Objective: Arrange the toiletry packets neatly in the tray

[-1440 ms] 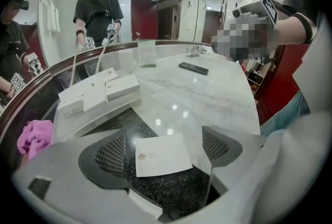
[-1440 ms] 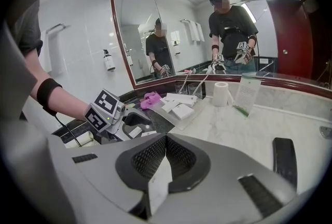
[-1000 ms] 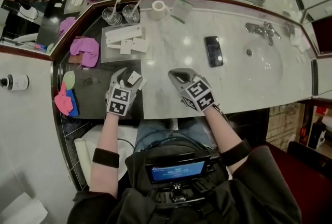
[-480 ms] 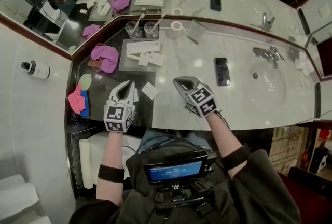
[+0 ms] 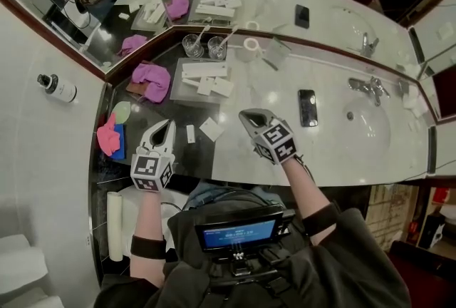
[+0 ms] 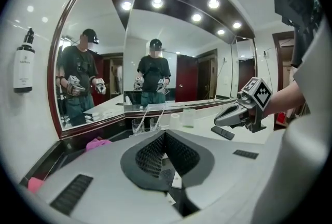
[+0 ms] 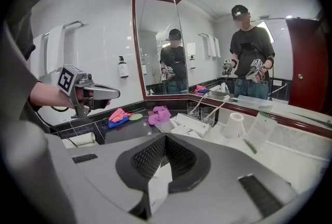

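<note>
White marble is lying bare to the right of the right gripper (image 5: 248,115), as far as the phone (image 5: 307,108) and the sink (image 5: 367,130). Its jaws are pinching a white packet (image 7: 158,186) that is hanging under the pads. The left gripper (image 5: 167,124), jaws pressed together on nothing, is hovering near the front edge of the dark counter (image 5: 142,114), with two loose packets (image 5: 211,129) lying just beside its tip. The tray (image 5: 182,94) is sitting behind them, holding more packets.

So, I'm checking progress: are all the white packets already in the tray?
No, a narrow packet and a square packet lie on the counter, outside the tray.
</note>
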`<action>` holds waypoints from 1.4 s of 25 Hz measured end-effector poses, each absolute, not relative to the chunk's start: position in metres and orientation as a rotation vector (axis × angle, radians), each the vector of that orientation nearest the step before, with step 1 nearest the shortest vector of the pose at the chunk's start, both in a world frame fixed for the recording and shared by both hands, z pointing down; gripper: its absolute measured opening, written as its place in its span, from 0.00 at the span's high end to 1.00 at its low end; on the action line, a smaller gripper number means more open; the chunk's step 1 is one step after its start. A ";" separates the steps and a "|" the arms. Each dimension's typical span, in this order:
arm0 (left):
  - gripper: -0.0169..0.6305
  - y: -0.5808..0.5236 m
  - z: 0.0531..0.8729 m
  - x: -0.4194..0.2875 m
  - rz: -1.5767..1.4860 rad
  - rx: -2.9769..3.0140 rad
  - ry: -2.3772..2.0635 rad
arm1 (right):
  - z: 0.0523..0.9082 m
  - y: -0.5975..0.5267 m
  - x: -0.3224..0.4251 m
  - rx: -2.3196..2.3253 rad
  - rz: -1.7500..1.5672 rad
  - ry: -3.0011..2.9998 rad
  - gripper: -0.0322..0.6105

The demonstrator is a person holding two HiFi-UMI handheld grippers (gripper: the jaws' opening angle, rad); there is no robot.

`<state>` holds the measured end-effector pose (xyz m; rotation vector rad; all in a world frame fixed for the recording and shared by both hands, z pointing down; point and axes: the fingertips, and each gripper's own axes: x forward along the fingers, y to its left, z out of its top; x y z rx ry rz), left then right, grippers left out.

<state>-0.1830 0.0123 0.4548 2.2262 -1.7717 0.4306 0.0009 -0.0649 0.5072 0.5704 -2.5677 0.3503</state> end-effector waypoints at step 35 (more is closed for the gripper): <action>0.97 -0.011 0.485 -0.224 0.407 2.194 -1.747 | 0.583 -0.125 -0.113 0.349 0.019 -2.257 0.36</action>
